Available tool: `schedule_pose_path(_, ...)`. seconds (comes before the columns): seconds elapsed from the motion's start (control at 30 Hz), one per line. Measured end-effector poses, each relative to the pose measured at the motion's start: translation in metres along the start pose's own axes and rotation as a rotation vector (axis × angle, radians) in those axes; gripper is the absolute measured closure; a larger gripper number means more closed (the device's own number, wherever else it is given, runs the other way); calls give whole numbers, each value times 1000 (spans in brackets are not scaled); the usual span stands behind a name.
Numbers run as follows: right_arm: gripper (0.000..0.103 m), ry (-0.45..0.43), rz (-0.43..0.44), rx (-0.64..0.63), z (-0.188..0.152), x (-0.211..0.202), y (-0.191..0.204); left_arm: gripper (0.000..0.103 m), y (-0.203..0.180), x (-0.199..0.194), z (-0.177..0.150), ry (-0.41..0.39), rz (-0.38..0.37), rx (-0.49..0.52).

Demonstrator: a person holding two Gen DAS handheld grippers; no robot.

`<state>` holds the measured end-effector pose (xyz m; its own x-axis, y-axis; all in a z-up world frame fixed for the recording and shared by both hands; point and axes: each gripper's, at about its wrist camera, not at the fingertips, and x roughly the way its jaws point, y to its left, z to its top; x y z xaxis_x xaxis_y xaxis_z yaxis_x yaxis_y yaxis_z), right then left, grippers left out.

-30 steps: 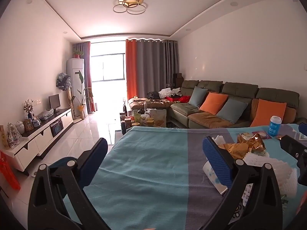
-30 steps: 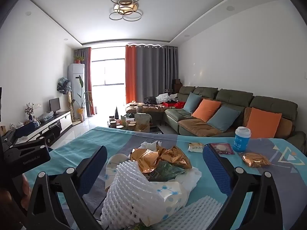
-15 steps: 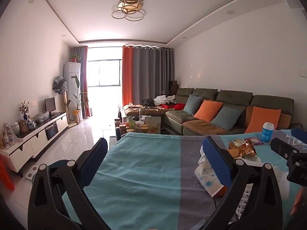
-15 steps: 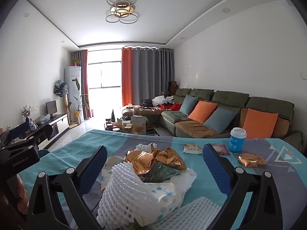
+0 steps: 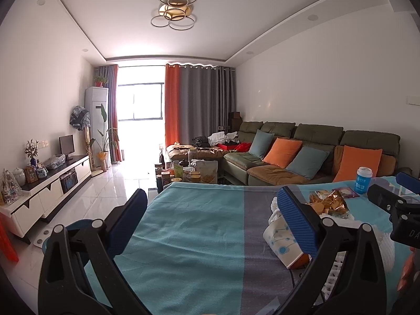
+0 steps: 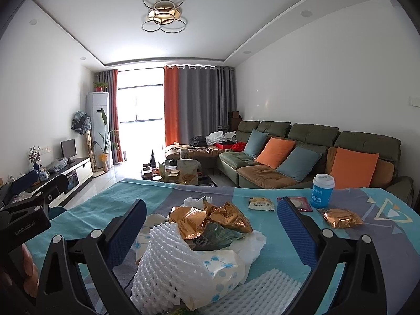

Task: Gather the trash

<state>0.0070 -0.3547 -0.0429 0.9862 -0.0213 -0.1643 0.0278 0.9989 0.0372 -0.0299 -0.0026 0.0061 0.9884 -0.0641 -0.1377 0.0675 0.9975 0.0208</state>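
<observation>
Facing a light, crumply trash pile [image 6: 199,249] on the table [image 6: 275,246], both grippers gaping, empty.
The right gripper [image 6: 210,233] should pinch the springy foam net [image 6: 168,260]; left gripper [image 5: 210,223] idles beside.

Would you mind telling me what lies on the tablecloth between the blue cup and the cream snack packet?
In the right wrist view, a dark red packet lies between the blue cup and the cream snack packet.
</observation>
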Motion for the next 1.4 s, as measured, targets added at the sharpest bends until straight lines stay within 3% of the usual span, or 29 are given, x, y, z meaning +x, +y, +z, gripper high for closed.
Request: schedule_pose_path(1.4,7,0,3,5,1,1,-1,6,-3,4,-2,10,9,-7)
